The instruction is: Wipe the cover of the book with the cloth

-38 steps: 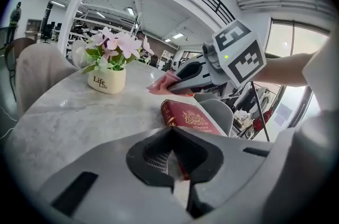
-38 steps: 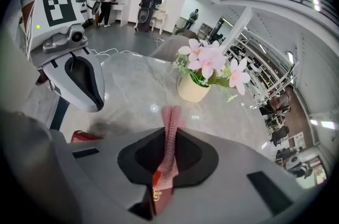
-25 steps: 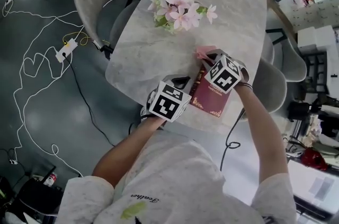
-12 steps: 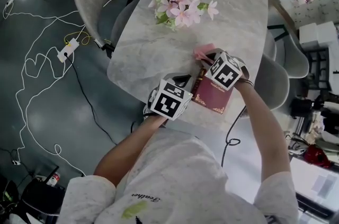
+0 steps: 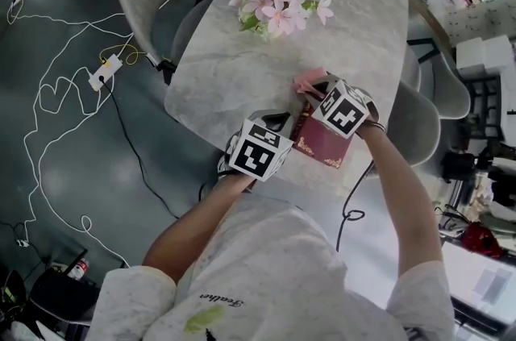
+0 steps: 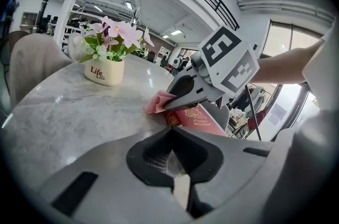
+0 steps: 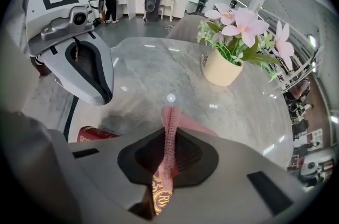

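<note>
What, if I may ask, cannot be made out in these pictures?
- Book title: the gold print is too small to read in the head and left gripper views.
- Where the cloth meets the cover: hidden by the right gripper's own fingers in its view, and by its marker cube in the head view.
- Left gripper fingers: hidden under its marker cube in the head view.

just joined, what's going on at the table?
A person works two handheld grippers over a red book lying near the edge of the marble table. The right gripper is shut on a pink cloth, held at the book's far end. The left gripper is shut on nothing, beside the book's near side.
</note>
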A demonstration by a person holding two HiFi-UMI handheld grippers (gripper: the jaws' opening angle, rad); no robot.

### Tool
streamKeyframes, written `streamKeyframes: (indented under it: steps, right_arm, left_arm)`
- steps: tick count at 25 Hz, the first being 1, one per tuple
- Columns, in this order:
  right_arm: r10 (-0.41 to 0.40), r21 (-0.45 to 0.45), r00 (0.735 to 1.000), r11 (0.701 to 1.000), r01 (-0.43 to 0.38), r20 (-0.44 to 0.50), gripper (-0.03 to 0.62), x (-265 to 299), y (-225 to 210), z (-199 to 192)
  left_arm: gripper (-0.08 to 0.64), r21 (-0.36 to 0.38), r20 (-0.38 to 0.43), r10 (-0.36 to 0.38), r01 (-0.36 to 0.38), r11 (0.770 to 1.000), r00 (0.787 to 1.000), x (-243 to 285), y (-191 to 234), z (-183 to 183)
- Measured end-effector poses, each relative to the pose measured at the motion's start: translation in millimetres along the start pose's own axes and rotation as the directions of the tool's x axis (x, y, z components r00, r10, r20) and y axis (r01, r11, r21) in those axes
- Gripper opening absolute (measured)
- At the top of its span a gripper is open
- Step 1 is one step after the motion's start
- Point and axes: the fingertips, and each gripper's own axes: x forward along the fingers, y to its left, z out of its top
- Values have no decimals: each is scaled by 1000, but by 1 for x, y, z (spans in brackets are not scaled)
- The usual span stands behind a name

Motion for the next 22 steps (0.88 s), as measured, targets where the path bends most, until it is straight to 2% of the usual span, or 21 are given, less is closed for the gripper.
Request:
streamKeyframes:
  steps: [12,22]
  right_arm:
    - [27,-33,999,999,-27,27,18,-5,26,1]
    - [48,-70,998,997,-45,46,18,-10,47,0]
  left_arm:
    - [8,-4,-11,30,-30,1000,999,-5,-9,-12]
    - [8,-23,18,99,-99,995,995,-14,-11,-20]
